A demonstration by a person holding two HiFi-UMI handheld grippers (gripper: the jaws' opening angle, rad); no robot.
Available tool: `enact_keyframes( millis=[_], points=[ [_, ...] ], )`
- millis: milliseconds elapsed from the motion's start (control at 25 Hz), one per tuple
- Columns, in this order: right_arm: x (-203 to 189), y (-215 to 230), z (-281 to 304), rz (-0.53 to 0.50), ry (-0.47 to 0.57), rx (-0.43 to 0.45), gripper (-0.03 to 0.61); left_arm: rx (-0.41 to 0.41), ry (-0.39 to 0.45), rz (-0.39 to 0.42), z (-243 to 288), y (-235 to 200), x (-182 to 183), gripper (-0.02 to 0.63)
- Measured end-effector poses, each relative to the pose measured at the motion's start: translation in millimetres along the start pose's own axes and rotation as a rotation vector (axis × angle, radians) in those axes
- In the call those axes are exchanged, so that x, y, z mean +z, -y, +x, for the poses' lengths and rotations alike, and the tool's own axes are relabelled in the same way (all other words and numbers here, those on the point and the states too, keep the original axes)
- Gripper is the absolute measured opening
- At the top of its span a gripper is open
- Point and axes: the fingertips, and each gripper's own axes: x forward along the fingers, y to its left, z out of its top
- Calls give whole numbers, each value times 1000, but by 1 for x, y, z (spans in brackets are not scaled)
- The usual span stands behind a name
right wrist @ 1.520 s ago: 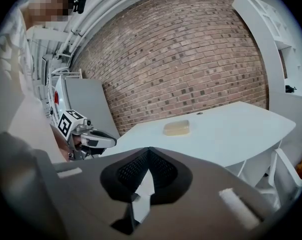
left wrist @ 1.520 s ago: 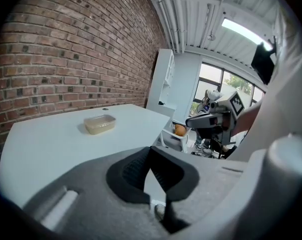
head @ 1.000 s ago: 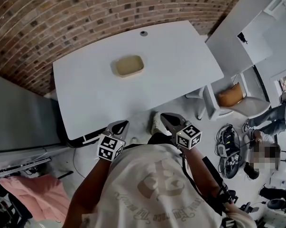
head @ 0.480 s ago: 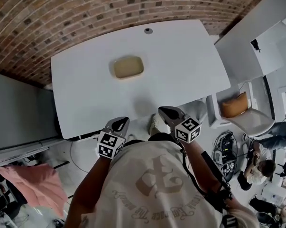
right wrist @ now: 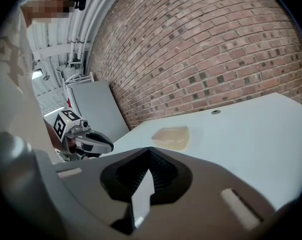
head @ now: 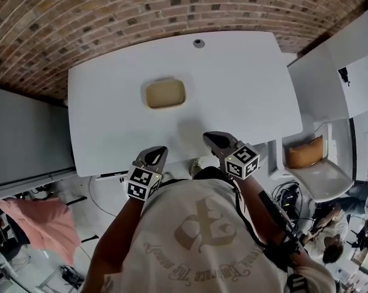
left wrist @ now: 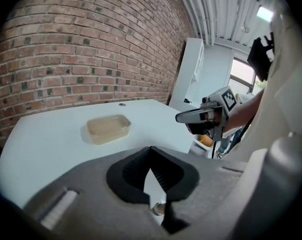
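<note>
A shallow, translucent beige container [head: 165,94] with a lid sits alone on the white table [head: 245,84], toward the brick wall. My left gripper [head: 154,155] hovers at the table's near edge, jaws shut and empty. My right gripper [head: 213,140] is beside it, just over the near edge, also shut on nothing. In the left gripper view the container [left wrist: 108,129] lies ahead and left of the gripper [left wrist: 151,151], with the other gripper [left wrist: 203,116] to the right. The right gripper view shows the container [right wrist: 172,137] straight ahead of the gripper [right wrist: 149,154].
A brick wall [head: 110,11] runs behind the table. A round cable hole [head: 199,43] is at the table's far edge. A grey panel [head: 25,139] stands left, a pink cloth [head: 46,221] lies below it, and a white chair with an orange cushion [head: 306,154] is right.
Both grippers have come forward toward the table, the right one now over its near edge. The container looks larger and nearer in both gripper views. Jaws remain shut.
</note>
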Motion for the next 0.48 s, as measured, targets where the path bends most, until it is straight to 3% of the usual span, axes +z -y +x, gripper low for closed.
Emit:
enact_keyframes(
  millis=[480],
  points=[
    [15, 56, 10, 1, -48, 133, 8, 132, -73, -50, 38, -14, 17, 0]
  ],
)
